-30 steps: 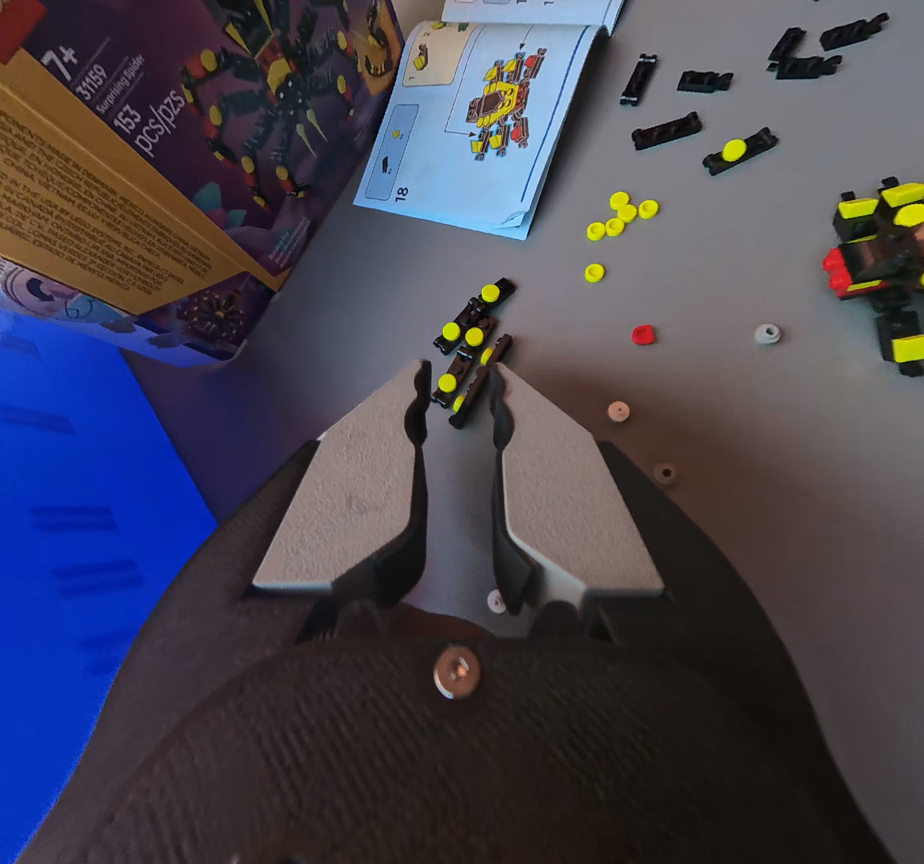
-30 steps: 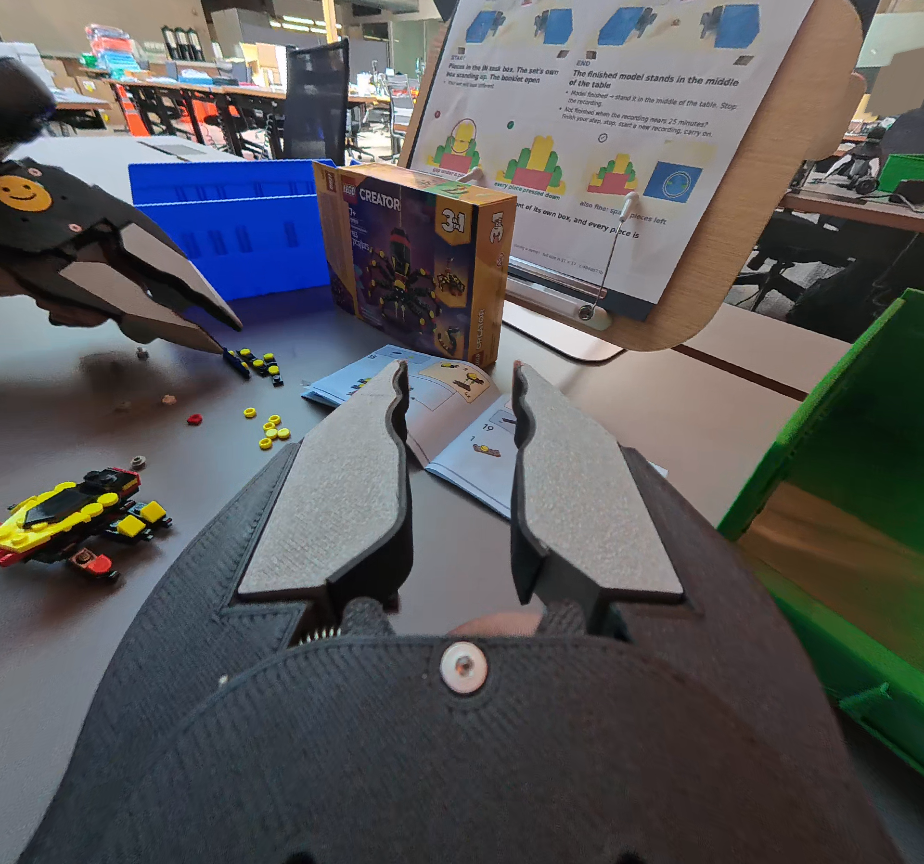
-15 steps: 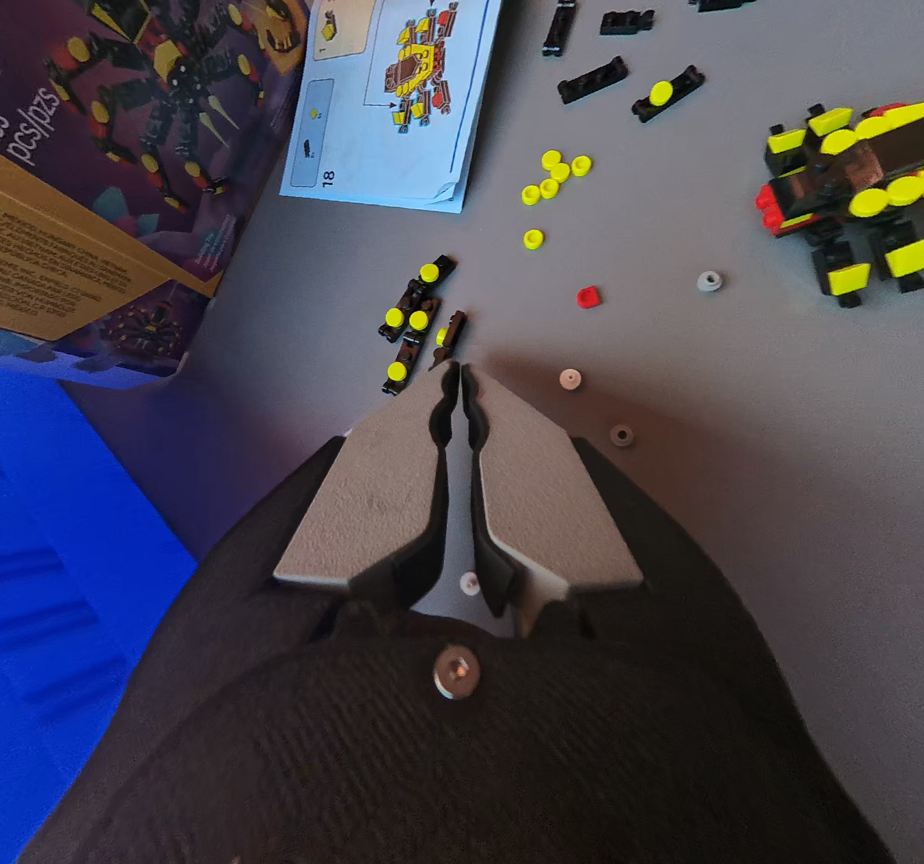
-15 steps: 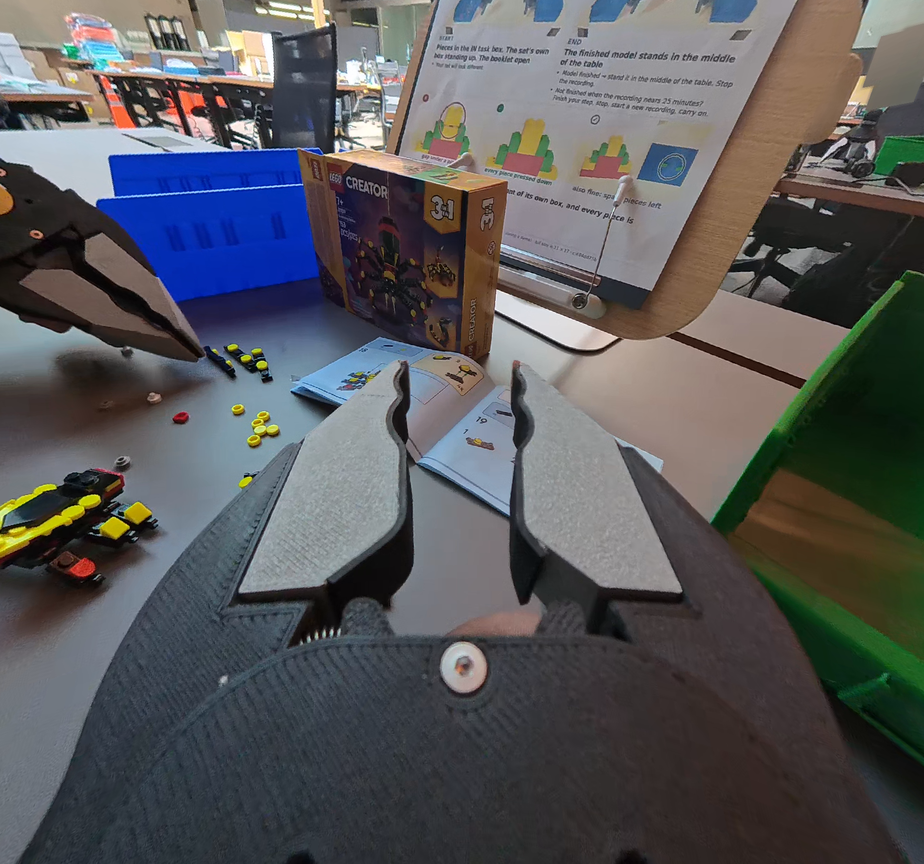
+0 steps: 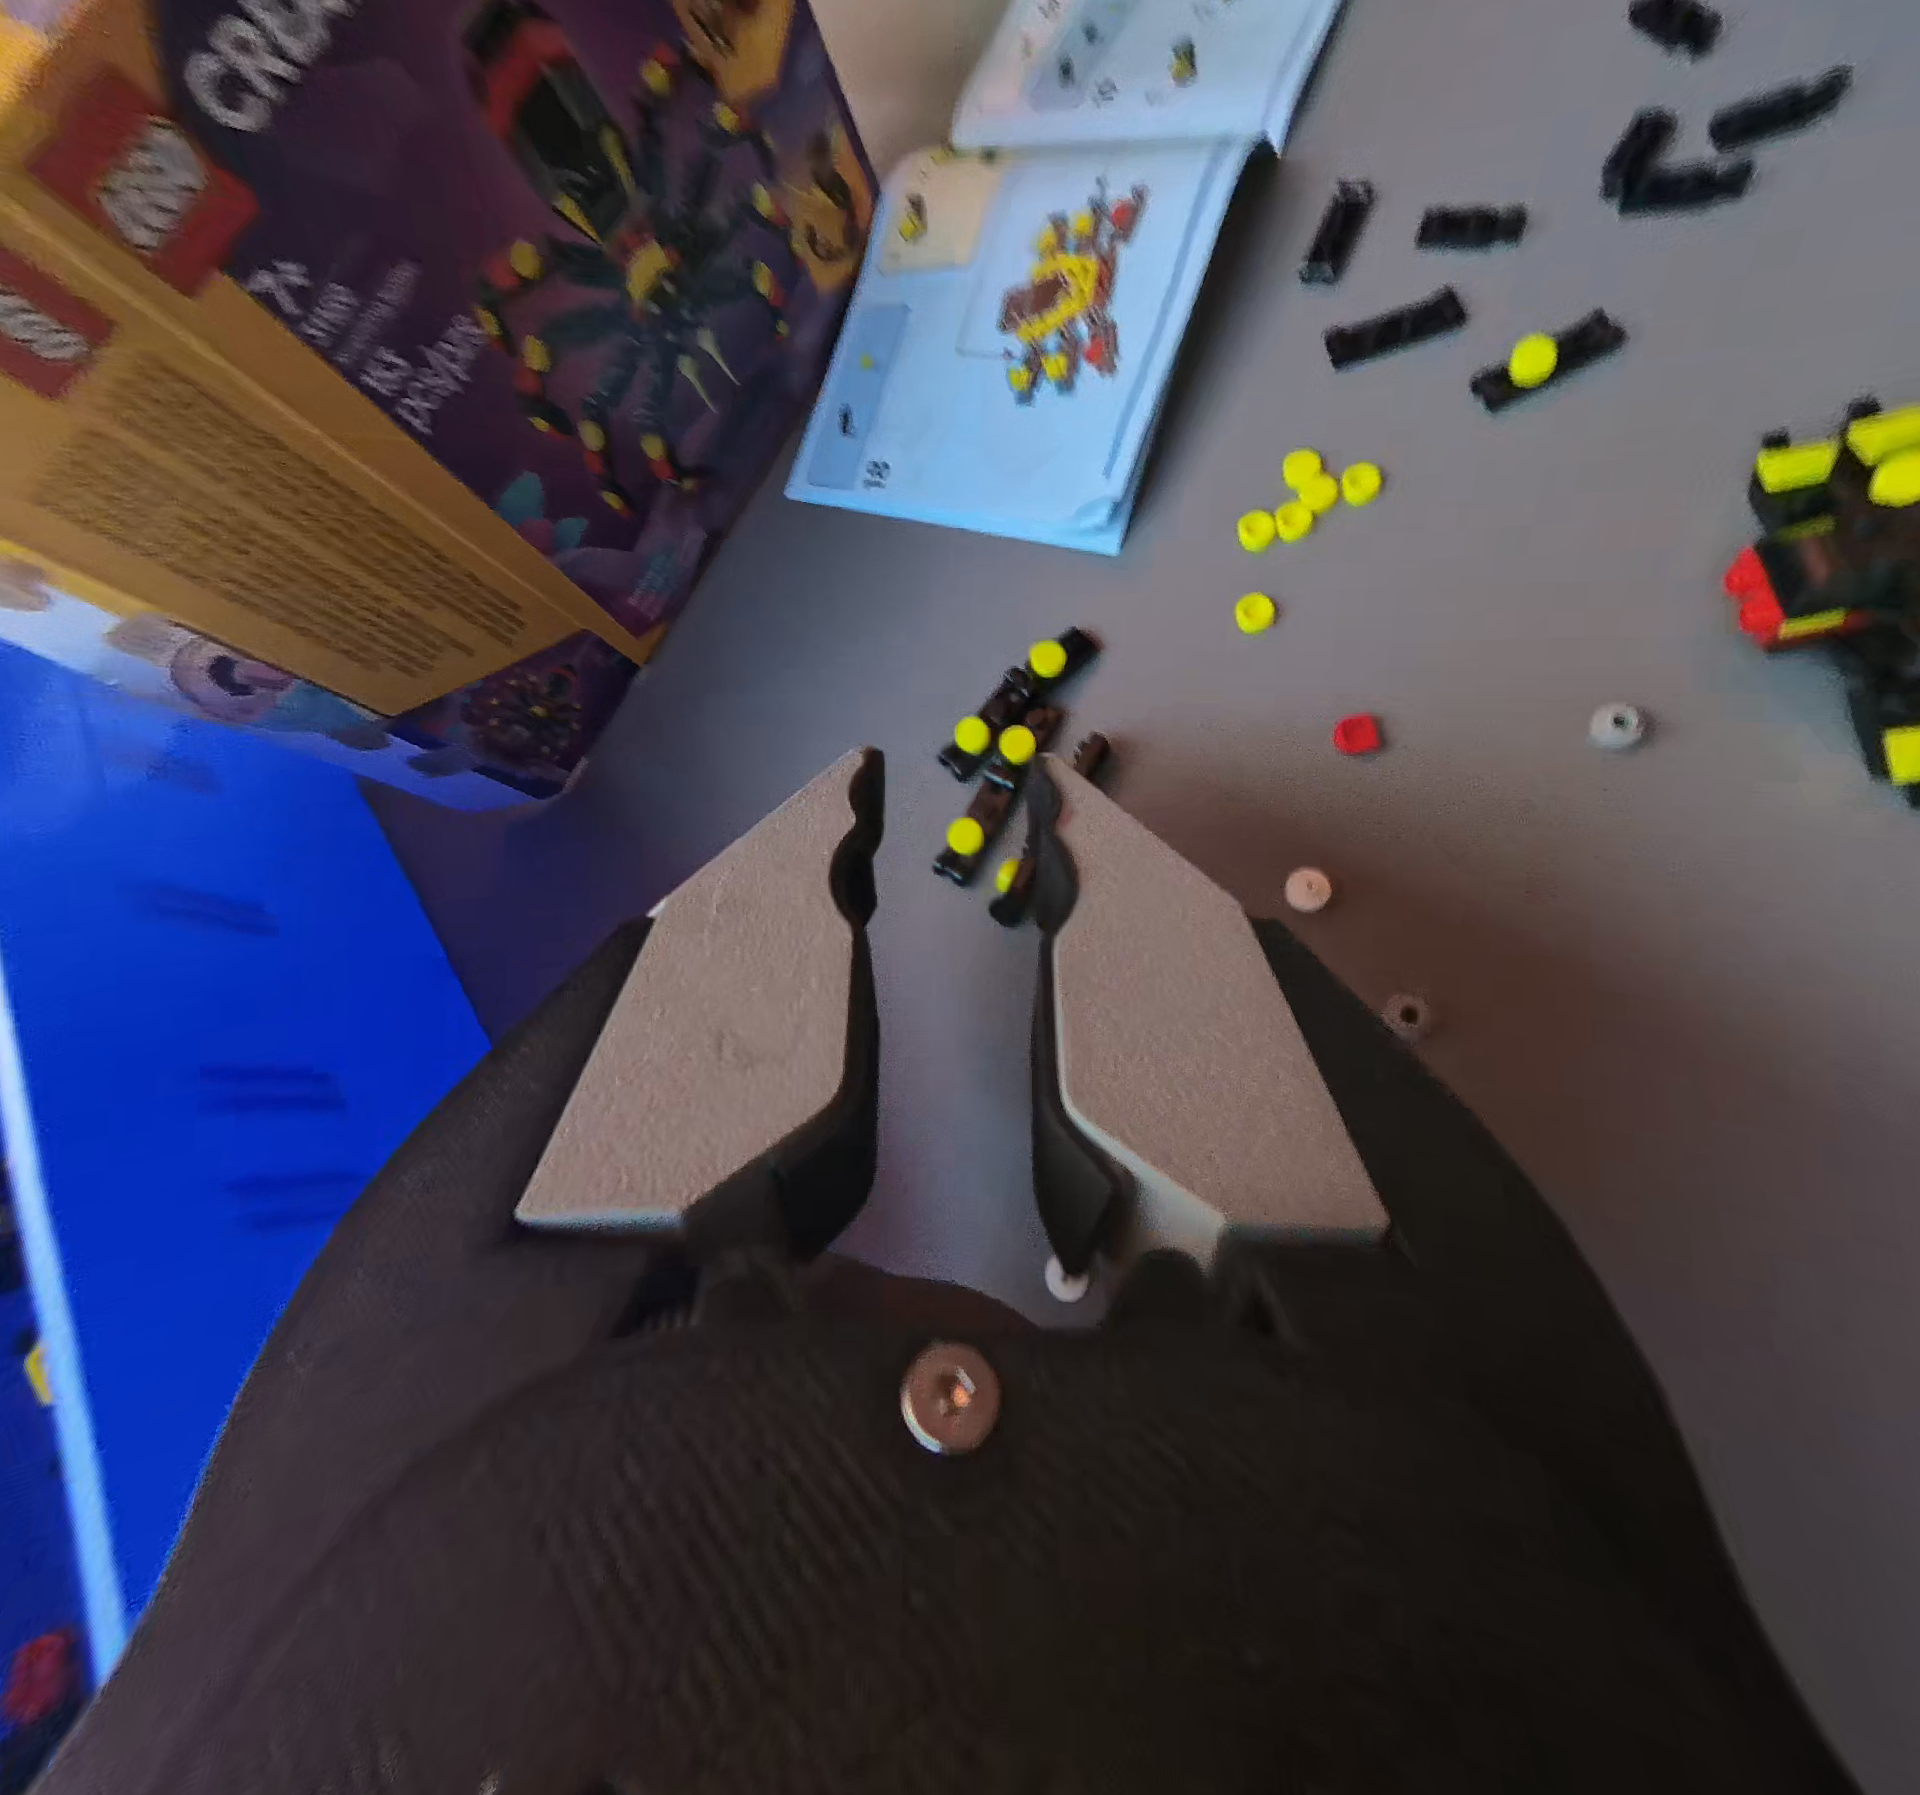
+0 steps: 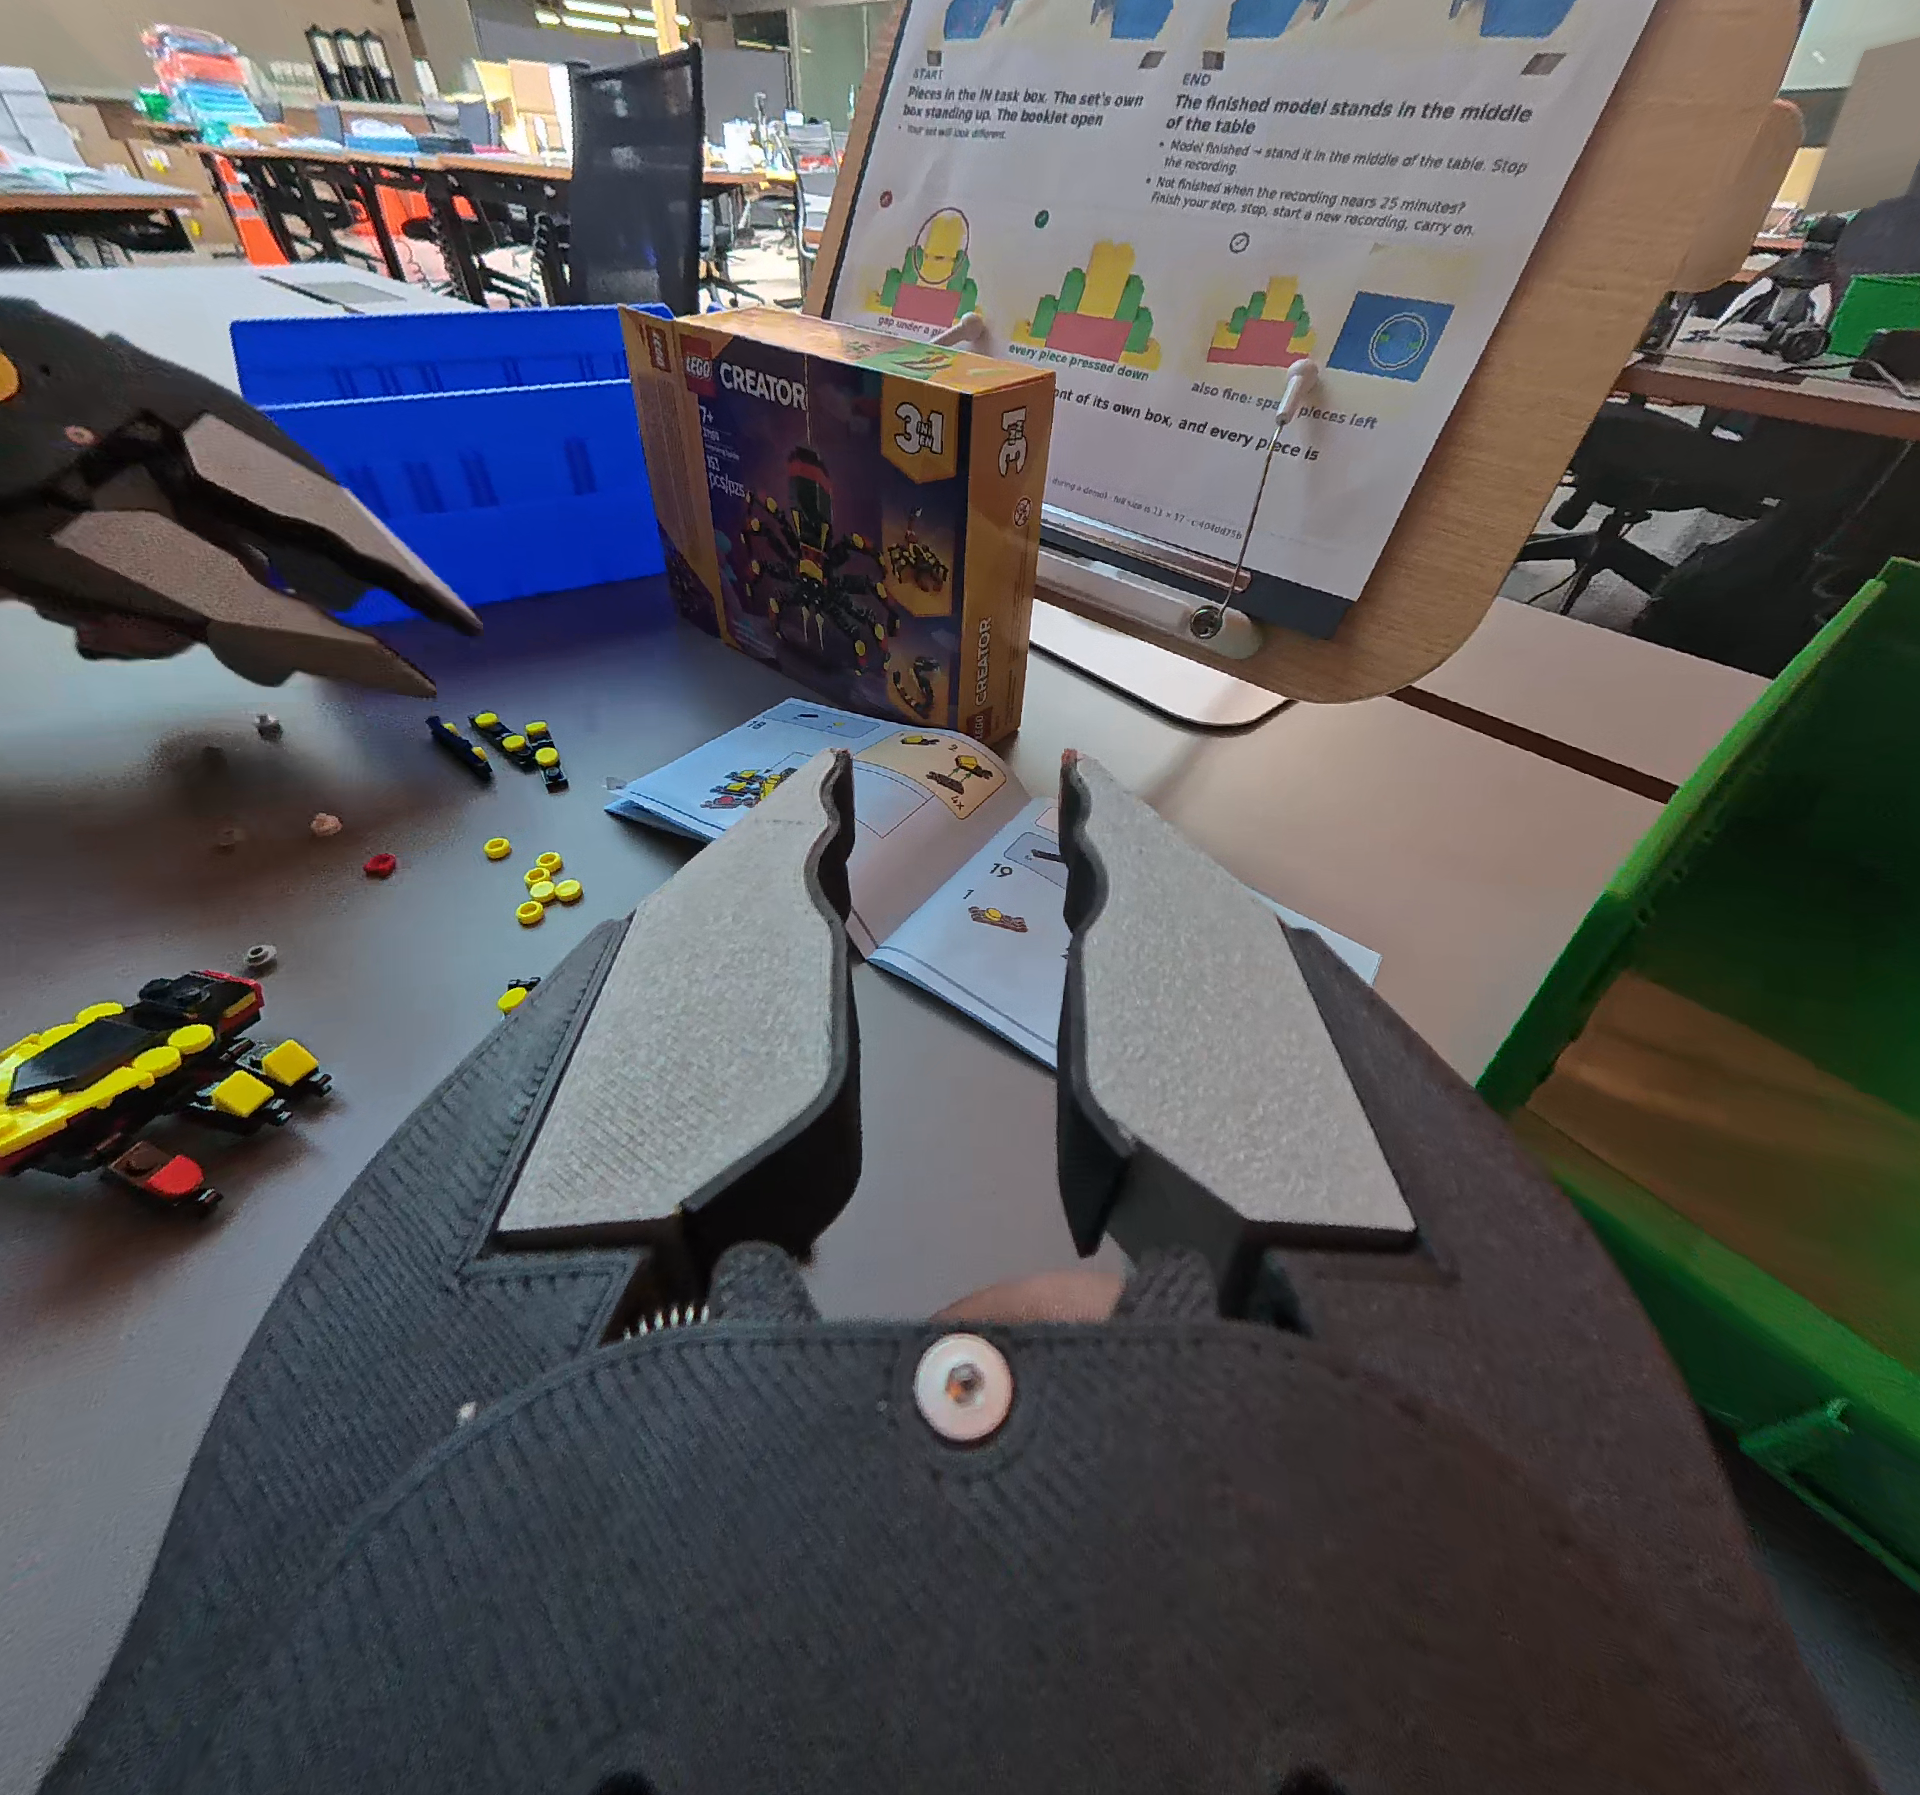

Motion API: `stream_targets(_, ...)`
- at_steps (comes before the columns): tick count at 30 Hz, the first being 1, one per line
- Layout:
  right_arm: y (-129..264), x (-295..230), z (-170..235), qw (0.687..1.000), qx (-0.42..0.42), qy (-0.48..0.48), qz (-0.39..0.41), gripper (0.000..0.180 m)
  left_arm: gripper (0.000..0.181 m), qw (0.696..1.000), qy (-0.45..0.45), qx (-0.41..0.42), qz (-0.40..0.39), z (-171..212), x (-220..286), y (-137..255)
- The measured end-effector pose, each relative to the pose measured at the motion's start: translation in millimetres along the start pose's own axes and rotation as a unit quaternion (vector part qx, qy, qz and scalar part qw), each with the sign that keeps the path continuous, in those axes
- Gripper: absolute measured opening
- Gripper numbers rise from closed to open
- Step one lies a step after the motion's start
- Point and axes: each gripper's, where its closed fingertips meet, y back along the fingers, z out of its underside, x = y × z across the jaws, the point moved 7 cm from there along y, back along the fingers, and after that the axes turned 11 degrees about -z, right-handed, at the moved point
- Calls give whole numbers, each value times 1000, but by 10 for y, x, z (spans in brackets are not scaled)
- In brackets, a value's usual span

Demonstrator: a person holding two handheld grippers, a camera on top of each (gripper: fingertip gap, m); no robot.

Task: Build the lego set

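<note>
Black little plates topped with yellow round studs lie on the grey table between our left gripper's parted fingers, so we should centre on one before closing, while our right gripper hovers agape.

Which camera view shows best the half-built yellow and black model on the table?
The right wrist view shows the half-built model best: all of it is in frame, sharp, at the lower left on the table. The left wrist view shows only part of it, cut off by the right edge and a little blurred.
</note>
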Motion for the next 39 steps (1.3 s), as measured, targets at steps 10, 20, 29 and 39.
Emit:
stream_targets(10,-35,-102,2,999,-21,26,-16,36,23,981,133,93,-103,-181,-356,65)
stream_targets(20,-279,-531,210,981,-113,67,-145,27,22,992,108,54,-27,-128,-88,-124)
stream_targets(29,-508,-961,488,940,-245,83,-222,20,22,996,81,48,-8,-155,33,-144)
stream_targets(39,-509,-922,578,932,-286,80,-208,23,23,995,88,39,-27,-119,-64,-120)
